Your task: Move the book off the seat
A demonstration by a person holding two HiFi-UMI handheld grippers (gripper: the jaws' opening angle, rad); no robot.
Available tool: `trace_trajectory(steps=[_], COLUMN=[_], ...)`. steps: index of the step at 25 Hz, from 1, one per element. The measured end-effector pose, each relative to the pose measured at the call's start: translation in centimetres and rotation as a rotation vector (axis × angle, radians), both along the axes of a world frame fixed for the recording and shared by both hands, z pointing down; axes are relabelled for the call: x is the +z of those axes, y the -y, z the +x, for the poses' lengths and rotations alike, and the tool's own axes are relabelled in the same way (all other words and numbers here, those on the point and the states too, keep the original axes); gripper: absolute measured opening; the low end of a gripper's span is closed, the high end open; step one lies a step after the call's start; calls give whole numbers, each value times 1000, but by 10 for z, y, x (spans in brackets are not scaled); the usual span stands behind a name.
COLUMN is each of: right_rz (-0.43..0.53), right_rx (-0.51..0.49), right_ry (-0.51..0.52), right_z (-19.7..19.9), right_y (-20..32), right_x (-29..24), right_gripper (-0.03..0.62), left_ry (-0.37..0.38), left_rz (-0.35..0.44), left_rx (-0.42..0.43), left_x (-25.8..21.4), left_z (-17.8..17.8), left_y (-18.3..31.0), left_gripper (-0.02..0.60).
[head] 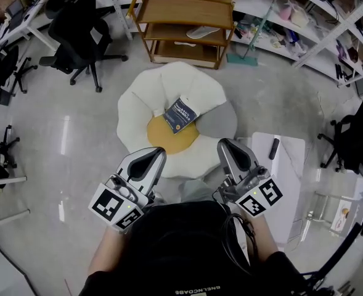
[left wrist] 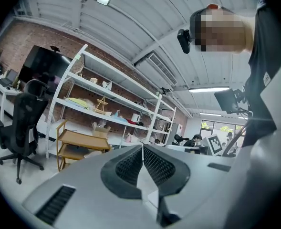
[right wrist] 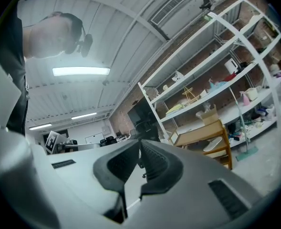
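The book, dark blue with a pale title, lies tilted on the seat just above the middle of the head view. Its lower end rests on the seat's round yellow centre and its upper end on the white padding behind. The seat is a white, petal-shaped floor cushion with a grey patch on its right side.

Below it in the frame, the left gripper and the right gripper are held side by side, both pointing towards the seat and well apart from the book. Each gripper view shows ribbed pads pressed together with nothing between them; the right pair is likewise closed and empty.

A wooden shelf cart stands at the upper centre. A black office chair is at the upper left. A low white table at the right carries a small dark object.
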State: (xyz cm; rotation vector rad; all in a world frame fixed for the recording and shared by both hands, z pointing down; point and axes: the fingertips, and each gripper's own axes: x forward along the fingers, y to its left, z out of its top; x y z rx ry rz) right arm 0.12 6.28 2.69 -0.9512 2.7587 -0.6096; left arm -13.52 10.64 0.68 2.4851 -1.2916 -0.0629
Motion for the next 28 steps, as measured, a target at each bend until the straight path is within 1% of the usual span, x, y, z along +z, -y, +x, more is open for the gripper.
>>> trace_trajectory(steps=[6, 14, 20, 23, 28], right_rz=[-38, -93, -127, -144, -179], right_rx=[-60, -54, -18, 21, 113], right_ry=[0, 17, 20, 17, 0], right_z=[30, 53, 57, 59, 55], right_y=[41, 75, 85, 85, 85], right_x=[15, 37, 50, 59, 76], right_gripper=[15, 15, 15, 15, 17], left_ry=[26, 67, 81, 88, 98], left_rz=[-39, -99, -129, -141, -176], left_rx=[-21, -33, -10, 26, 106], left_x=[9, 31, 41, 48, 68], left_z=[34, 51, 50, 49, 36], left_y=[37, 63, 82, 90, 105], left_gripper=[6, 7, 8, 8, 13])
